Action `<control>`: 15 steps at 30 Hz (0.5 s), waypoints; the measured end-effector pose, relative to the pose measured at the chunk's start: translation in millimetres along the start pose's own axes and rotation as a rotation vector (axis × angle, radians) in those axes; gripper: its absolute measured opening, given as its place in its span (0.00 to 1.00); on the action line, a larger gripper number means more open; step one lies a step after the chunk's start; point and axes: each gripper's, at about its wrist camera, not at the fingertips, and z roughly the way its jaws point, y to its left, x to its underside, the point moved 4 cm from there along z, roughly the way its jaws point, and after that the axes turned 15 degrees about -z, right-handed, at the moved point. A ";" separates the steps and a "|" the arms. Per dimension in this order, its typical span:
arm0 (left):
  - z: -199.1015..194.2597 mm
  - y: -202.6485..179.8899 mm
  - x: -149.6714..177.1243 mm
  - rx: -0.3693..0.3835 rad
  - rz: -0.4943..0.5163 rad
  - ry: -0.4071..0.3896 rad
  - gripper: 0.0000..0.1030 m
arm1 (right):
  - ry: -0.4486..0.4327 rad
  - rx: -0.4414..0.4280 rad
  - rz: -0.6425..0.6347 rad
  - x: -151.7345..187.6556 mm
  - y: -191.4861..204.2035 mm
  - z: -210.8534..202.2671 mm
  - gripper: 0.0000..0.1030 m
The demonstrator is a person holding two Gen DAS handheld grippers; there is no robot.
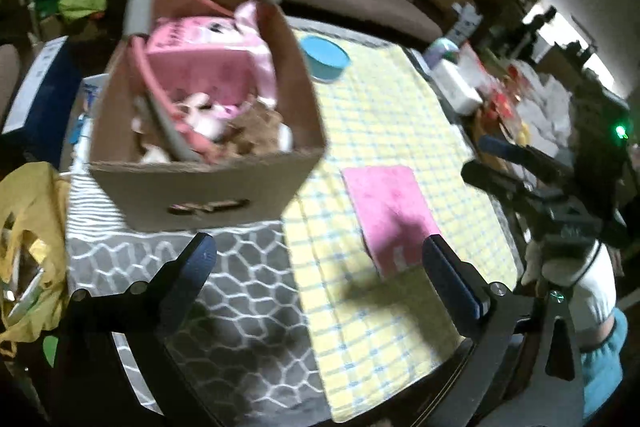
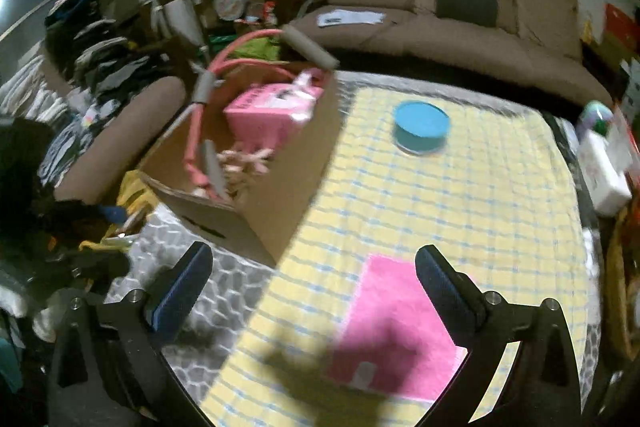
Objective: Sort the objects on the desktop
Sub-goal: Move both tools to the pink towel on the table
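**Two open hands, two things left on the yellow cloth**

The left hand-held gripper (image 1: pixel 320 259) is open and holds nothing; its two fingers stand wide apart above the counter (image 1: pixel 240 291), over the border between the grey patterned mat (image 1: pixel 224 307) and the yellow checked cloth (image 1: pixel 400 131). The right hand-held gripper (image 2: pixel 314 267) is also open and empty, and it hovers over the near part of the same cloth.

The pink flat item (image 2: pixel 400 323), maybe a notebook or a folded cloth, lies on the yellow cloth directly below and between the right fingers, touching the right one in the picture. Its long axis runs from near to far, slightly tilted to the left. From the left hand-held gripper it lies to the right, close to the right finger. My judgement is that the right hand is nearer and better placed to take it.

The blue round tin (image 2: pixel 421 127) stands far on the cloth, well apart from both hands.

The cardboard box (image 1: pixel 208 183) stands at the left on the grey mat, already with a pink package (image 1: pixel 200 63), a pink resistance band (image 1: pixel 148 39) and small toys inside. Probably the two remaining things go there.
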 end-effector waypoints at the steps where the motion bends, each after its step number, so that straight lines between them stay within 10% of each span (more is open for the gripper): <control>1: 5.6 -4.0 3.5 0.004 0.006 0.009 1.00 | 0.003 0.005 0.017 6.2 -7.8 -1.7 1.00; 15: 111.9 -57.5 58.5 0.001 0.090 0.144 1.00 | 0.105 0.081 0.191 108.5 -94.9 13.7 1.00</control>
